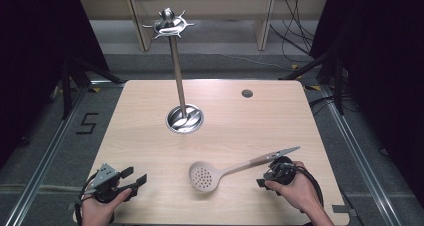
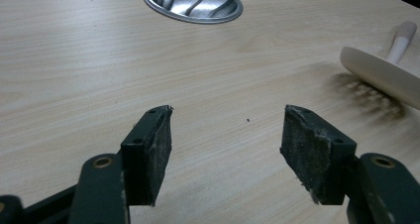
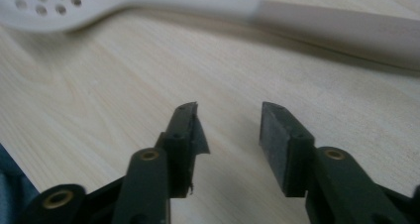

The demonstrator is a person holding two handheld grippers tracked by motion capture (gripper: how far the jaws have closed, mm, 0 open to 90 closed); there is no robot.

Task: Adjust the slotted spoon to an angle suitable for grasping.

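Observation:
A cream slotted spoon (image 1: 203, 176) lies on the wooden table (image 1: 150, 136), its head near the front middle and its handle running back to the right. My right gripper (image 1: 265, 178) sits just on the near side of that handle, open, with nothing between its jaws. In the right gripper view the gripper (image 3: 230, 130) hovers low over bare wood and the spoon (image 3: 317, 26) crosses ahead of it. My left gripper (image 1: 135, 176) rests at the front left, open and empty. Its own view has the gripper (image 2: 228, 130) facing the spoon head (image 2: 381, 75) at far right.
A tall metal stand with hooks on top (image 1: 169, 23) rises from a round steel base (image 1: 184, 118) at the table's middle back; the base (image 2: 193, 3) lies ahead of the left gripper. A small grey grommet (image 1: 247, 93) sits at back right. Cables lie on the floor beyond.

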